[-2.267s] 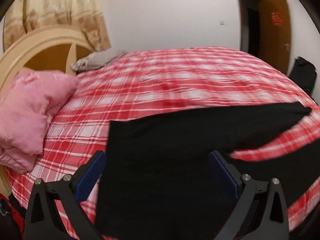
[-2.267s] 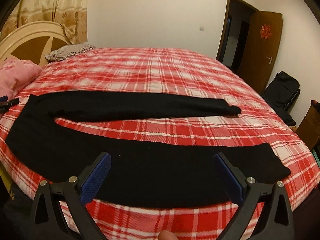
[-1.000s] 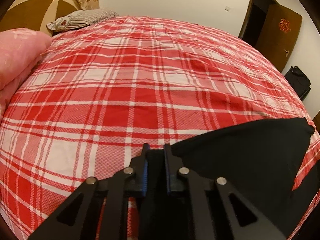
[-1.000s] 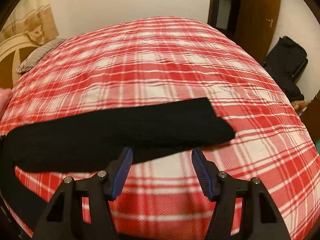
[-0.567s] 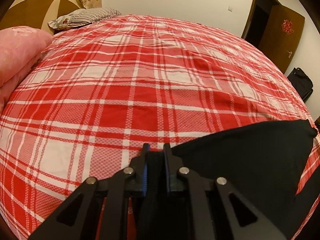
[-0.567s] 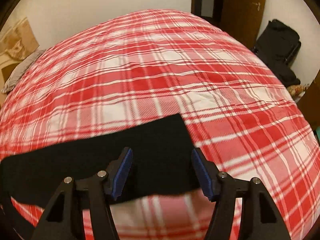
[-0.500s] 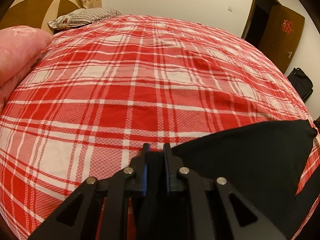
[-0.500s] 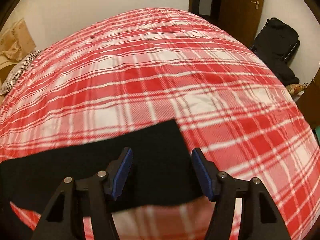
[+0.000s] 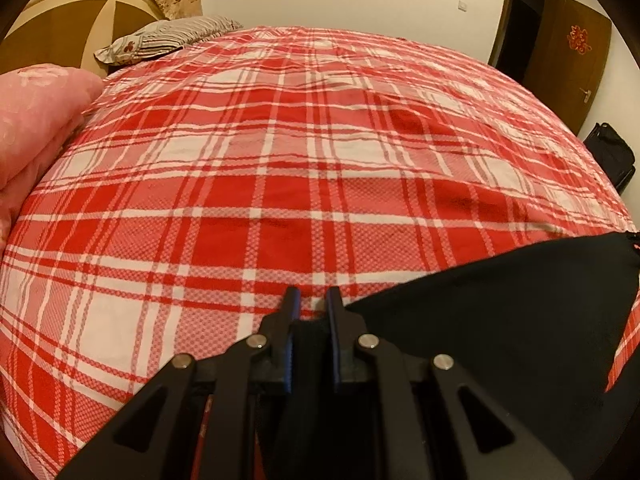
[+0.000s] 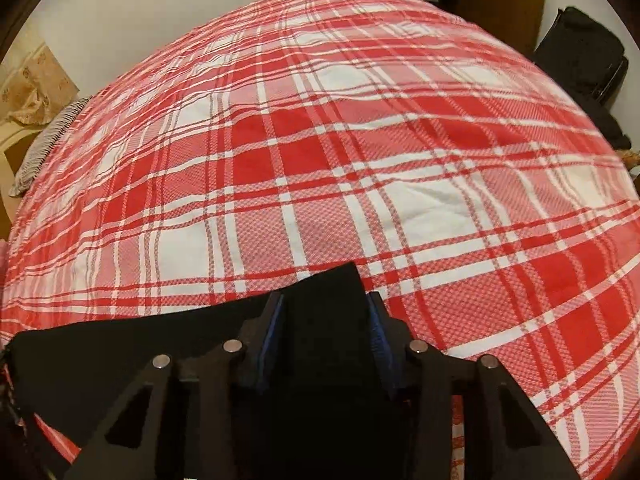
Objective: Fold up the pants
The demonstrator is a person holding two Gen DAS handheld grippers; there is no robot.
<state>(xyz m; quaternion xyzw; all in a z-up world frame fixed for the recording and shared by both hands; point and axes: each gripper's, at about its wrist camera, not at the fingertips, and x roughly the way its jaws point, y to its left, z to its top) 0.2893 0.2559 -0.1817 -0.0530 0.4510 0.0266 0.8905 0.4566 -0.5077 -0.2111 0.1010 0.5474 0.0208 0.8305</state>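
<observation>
- Left gripper (image 9: 310, 308), low in the centre of the left wrist view, has its jaws drawn nearly together and pinches a bunched edge of the black pants (image 9: 500, 304); dark cloth fills the narrow gap between the blue pads (image 9: 289, 344).
- From that pinch the pants run off toward the lower right of the frame as one taut, flat-looking panel, with a corner reaching the right edge.
- Left of the gripper we see bare red plaid bedspread (image 9: 248, 168), a pink quilt (image 9: 36, 120) at the left edge and a striped pillow (image 9: 168, 38) in the upper left.
- Right gripper (image 10: 326, 312), bottom centre of the right wrist view, stands a little wider, with a leg end of the pants (image 10: 324, 292) lying between its pads (image 10: 272, 332). The pads seem to touch the cloth on both sides, so we judge it a hold, though less surely than on the left.
- In that view the cloth trails away to the lower left; open bedspread (image 10: 400, 160) fills the rest, and a black bag (image 10: 580, 56) sits in the upper right.
- We judge the step in hand to be the lengthwise fold, one leg being carried over onto the other.
- Next we would need both hands travelling together at one height, keeping the panel taut, lining edge on edge, then lowering and letting go only once the cloth lies flat.
</observation>
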